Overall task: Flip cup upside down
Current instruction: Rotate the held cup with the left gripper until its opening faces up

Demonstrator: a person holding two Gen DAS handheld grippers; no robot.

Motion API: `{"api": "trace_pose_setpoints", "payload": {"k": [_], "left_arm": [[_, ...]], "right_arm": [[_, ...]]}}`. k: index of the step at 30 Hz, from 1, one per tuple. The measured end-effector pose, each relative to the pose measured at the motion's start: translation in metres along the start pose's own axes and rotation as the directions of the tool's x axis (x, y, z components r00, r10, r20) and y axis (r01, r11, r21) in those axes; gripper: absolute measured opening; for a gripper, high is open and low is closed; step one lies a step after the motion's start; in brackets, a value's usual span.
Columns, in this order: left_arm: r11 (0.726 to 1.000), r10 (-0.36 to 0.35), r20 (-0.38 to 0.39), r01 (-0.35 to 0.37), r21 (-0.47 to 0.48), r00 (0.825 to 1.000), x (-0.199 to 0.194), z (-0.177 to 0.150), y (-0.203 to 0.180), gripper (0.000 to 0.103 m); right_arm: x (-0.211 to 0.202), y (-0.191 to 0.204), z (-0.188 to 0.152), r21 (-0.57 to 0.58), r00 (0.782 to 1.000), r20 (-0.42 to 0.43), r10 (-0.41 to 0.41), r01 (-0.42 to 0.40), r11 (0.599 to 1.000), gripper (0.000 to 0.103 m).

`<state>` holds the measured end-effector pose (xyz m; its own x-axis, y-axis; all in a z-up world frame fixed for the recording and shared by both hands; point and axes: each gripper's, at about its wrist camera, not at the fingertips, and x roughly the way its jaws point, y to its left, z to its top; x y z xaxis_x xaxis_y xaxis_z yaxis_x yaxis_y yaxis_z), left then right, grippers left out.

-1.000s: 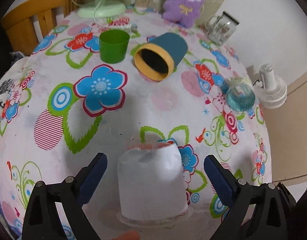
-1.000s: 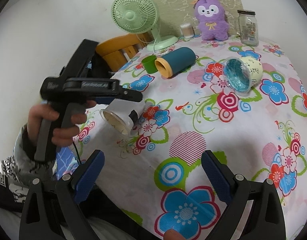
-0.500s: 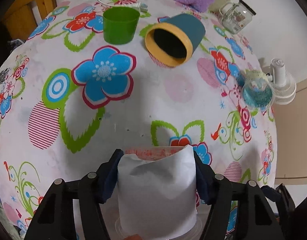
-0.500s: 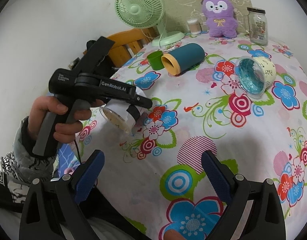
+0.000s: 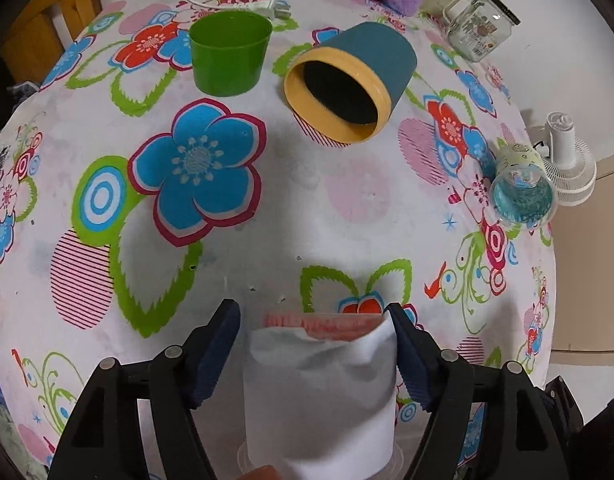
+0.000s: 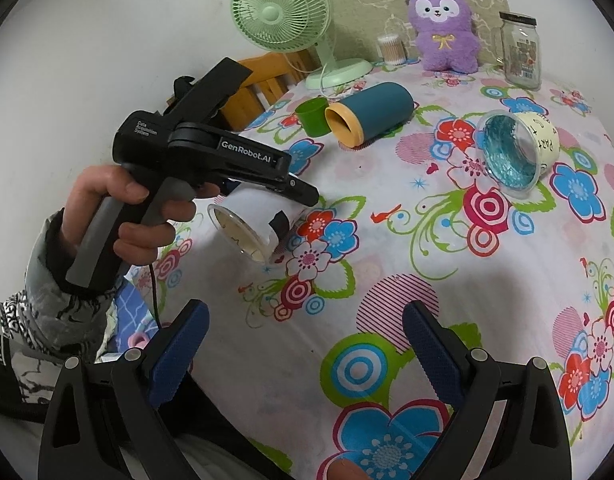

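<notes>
**Item: white cup** (image 5: 319, 396), clear plastic with a white paper wrap. Held between the fingers (image 5: 217, 356) of the left gripper (image 5: 313, 354), which are closed onto its two sides. It is off the desk (image 5: 347, 200), tipped on its side. Long axis runs along the fingers: closed base forward, past the fingertips; open rim back toward the gripper body. In the right wrist view the cup's (image 6: 259, 224) mouth faces down and toward the holder, its axis slanted, not yet vertical.

**Item: left hand** (image 6: 127, 216). Wrapped round the gripper handle, cup hanging just above the desk edge.

**Item: right gripper** (image 6: 303, 344). Fingers spread wide, nothing between them; well apart from the cup, which lies ahead and to the left of its fingertips. The left side is the nearer and the only one engaged.

**Judgement:** the flip looks partly made. The remaining turn would seem to be a pitch of the wrist, fingertips rising, bringing the rim down flat to the desk and the base on top. Risk: rim landing tilted.

**Nearby, ahead of the left fingers:** green cup (image 5: 229, 52), teal tumbler (image 5: 351, 84) lying on its side, well apart.
</notes>
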<state>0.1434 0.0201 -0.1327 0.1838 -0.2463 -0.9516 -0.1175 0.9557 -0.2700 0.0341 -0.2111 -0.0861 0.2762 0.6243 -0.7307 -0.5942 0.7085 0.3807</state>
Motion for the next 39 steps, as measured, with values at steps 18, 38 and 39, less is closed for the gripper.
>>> {"api": "trace_pose_setpoints", "payload": {"k": [18,38,39], "left_arm": [[0.999,0.045,0.500,-0.033,-0.033,0.865,-0.060,-0.034,-0.012,0.066],[0.988,0.152,0.814,-0.114,-0.107,0.561,-0.053,-0.129,-0.018,0.066],[0.987,0.157,0.814,-0.124,-0.105,0.560,-0.055,-0.133,-0.018,0.066]], "right_arm": [[0.005,-0.001,0.000,0.001,1.000,-0.004,0.008,-0.008,1.000,0.098],[0.008,0.004,-0.010,-0.004,1.000,-0.013,0.007,-0.007,1.000,0.098],[0.008,0.005,-0.011,-0.003,1.000,-0.013,0.007,-0.007,1.000,0.098]]}}
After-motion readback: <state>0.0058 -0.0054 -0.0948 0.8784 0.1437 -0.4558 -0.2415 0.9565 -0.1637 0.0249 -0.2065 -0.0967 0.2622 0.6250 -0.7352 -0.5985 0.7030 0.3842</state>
